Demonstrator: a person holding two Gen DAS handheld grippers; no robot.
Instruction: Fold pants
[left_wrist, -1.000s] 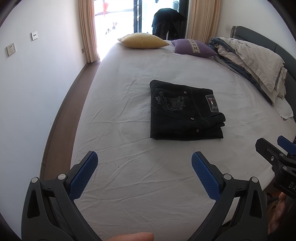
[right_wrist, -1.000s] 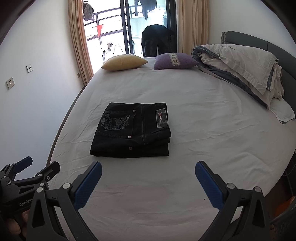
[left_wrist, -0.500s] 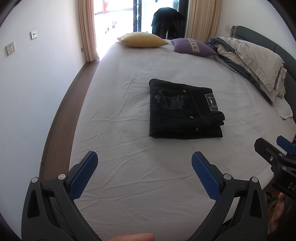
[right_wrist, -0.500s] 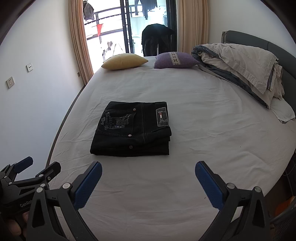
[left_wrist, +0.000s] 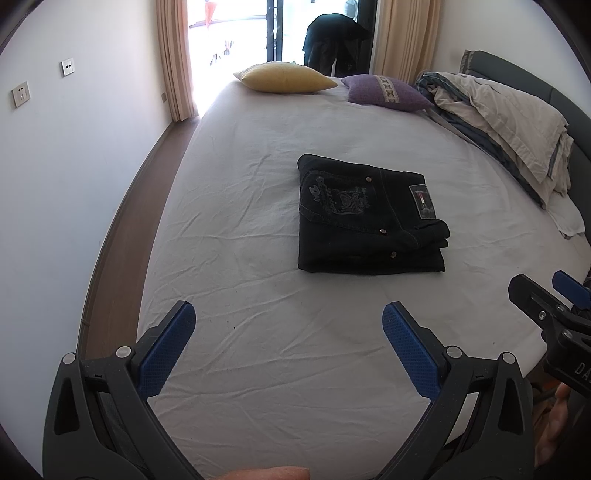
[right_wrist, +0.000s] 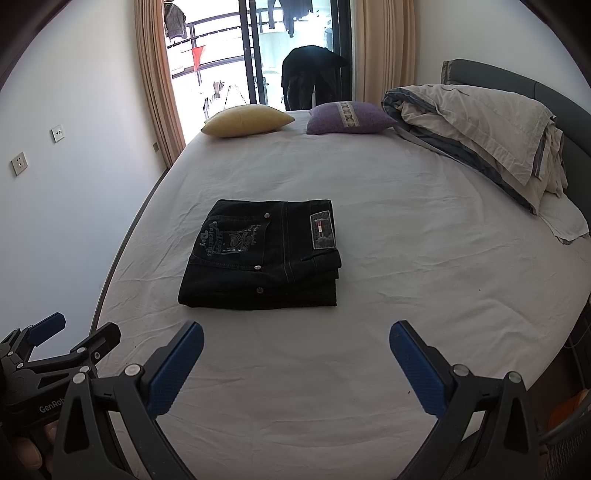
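Observation:
Black jeans (left_wrist: 365, 218) lie folded in a neat rectangle on the white bed sheet (left_wrist: 240, 240), back pocket and label patch up. They also show in the right wrist view (right_wrist: 262, 254). My left gripper (left_wrist: 288, 325) is open and empty, held above the near part of the bed, short of the jeans. My right gripper (right_wrist: 295, 343) is open and empty, also short of the jeans. Each gripper shows at the edge of the other's view, the right one (left_wrist: 546, 314) and the left one (right_wrist: 62, 343).
A yellow pillow (right_wrist: 247, 120) and a purple pillow (right_wrist: 351, 118) lie at the far end of the bed. A folded duvet (right_wrist: 480, 122) lies along the right by the dark headboard (right_wrist: 517, 81). The floor strip and wall (left_wrist: 55, 184) are on the left.
Both grippers have drawn back and risen slightly, so the jeans sit a little farther off. The jeans have not moved.

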